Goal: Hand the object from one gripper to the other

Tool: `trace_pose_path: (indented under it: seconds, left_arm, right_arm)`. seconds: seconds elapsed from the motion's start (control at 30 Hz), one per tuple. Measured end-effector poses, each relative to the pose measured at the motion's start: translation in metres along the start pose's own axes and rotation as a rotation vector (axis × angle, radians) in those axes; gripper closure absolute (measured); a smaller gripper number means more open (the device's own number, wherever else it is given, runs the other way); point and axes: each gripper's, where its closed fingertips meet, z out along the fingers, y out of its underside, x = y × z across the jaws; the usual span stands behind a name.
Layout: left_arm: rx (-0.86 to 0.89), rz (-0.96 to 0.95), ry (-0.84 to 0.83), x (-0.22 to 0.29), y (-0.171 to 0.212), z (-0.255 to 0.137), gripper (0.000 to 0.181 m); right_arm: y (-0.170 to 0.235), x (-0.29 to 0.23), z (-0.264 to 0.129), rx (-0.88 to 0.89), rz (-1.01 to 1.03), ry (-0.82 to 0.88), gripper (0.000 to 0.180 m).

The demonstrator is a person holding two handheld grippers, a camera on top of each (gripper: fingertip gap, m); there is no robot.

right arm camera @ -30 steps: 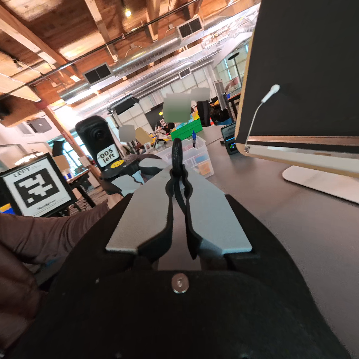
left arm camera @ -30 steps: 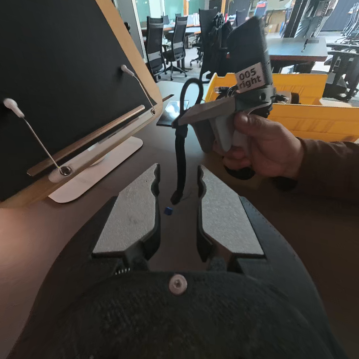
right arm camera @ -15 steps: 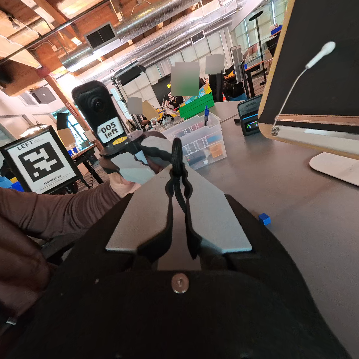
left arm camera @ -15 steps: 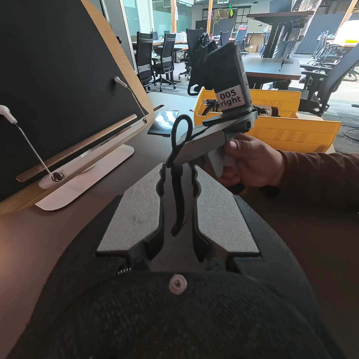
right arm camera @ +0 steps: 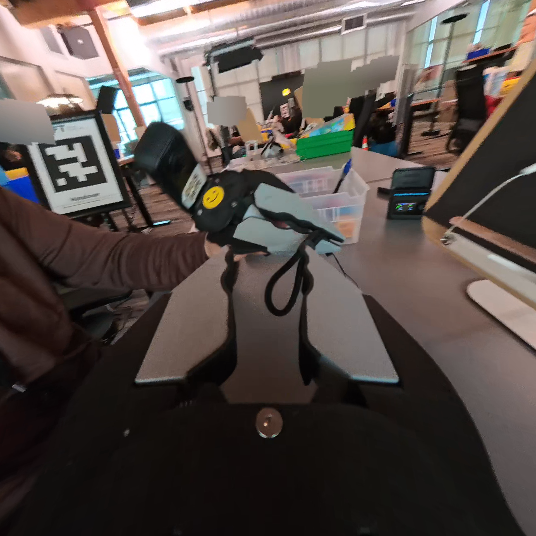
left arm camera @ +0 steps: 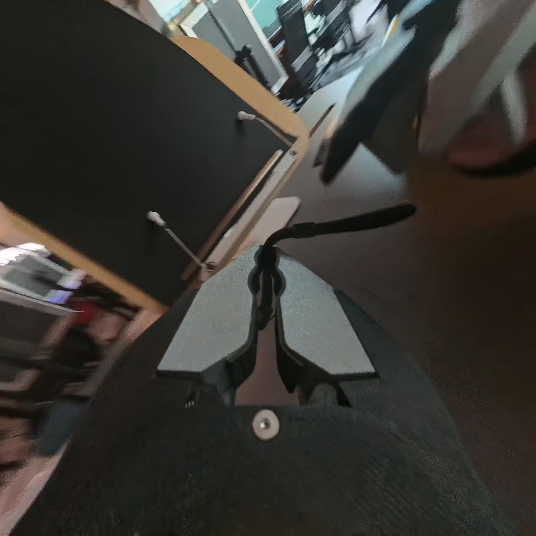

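Right claw (right arm camera: 268, 278): jaws spread wide, gripping nothing; the loop end of the black cord (right arm camera: 285, 287) hangs between its fingers. Left claw (left arm camera: 266, 268): jaws closed on the cord, which is held above the brown counter (right arm camera: 412, 304). Beyond, a black board stand (left arm camera: 116, 139) sits on the counter.
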Motion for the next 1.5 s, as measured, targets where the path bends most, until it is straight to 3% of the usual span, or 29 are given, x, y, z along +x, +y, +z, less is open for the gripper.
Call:
trace_pose_path:
  seconds: [0.07, 0.17, 0.3, 0.43, 0.53, 0.63, 0.73, 0.83, 1.0, 1.07, 1.13, 1.2, 1.27, 1.5]
  left_arm:
    - [-0.018, 0.204, -0.105, -0.007, 0.001, -0.003, 0.181]
    - [0.02, 0.379, -0.111, 0.006, -0.005, -0.006, 0.181]
    - [0.034, 0.506, -0.108, 0.022, -0.009, -0.005, 0.181]
    - [0.032, 0.524, -0.08, 0.033, -0.009, -0.004, 0.177]
    - [0.045, 0.286, -0.025, 0.029, -0.007, -0.001, 0.165]
    - [0.092, -0.032, 0.067, 0.018, -0.01, -0.004, 0.135]
    - [0.126, -0.24, 0.16, 0.014, -0.014, -0.008, 0.135]
    - [0.182, -0.437, 0.263, 0.012, -0.022, -0.014, 0.138]
    - [0.143, -0.796, 0.642, 0.039, -0.025, -0.025, 0.146]
    - [0.163, -0.934, 0.831, 0.049, -0.034, -0.036, 0.141]
    - [0.189, -1.057, 0.859, 0.041, -0.038, -0.033, 0.139]
    - [0.2, -1.08, 0.781, 0.03, -0.031, -0.027, 0.143]
    - [0.183, -1.071, 0.701, 0.022, -0.023, -0.022, 0.136]
    - [0.188, -1.136, 0.747, 0.025, -0.028, -0.023, 0.133]
  right_arm:
    - [-0.005, 0.009, -0.008, 0.01, 0.017, 0.058, 0.125]
    - [0.002, 0.025, -0.011, -0.019, 0.108, 0.133, 0.128]
    - [0.034, 0.024, 0.008, -0.156, 0.157, 0.112, 0.134]
    - [0.056, 0.021, 0.021, -0.258, 0.118, 0.109, 0.17]
    - [0.054, 0.038, 0.012, -0.268, 0.051, 0.228, 0.171]
    - [0.035, 0.056, -0.006, -0.174, 0.012, 0.347, 0.171]
    - [0.024, 0.064, -0.019, -0.168, -0.129, 0.444, 0.171]
    - [0.023, 0.055, -0.018, -0.213, -0.286, 0.436, 0.172]
    - [0.012, 0.046, -0.013, -0.202, -0.512, 0.507, 0.171]
    - [0.012, 0.043, -0.011, -0.212, -0.571, 0.514, 0.171]
    - [0.019, 0.036, -0.005, -0.263, -0.632, 0.48, 0.171]
    - [0.024, 0.033, -0.002, -0.306, -0.703, 0.485, 0.171]
    - [0.026, 0.03, 0.001, -0.334, -0.77, 0.487, 0.171]
    - [0.024, 0.026, 0.01, -0.413, -1.027, 0.623, 0.171]
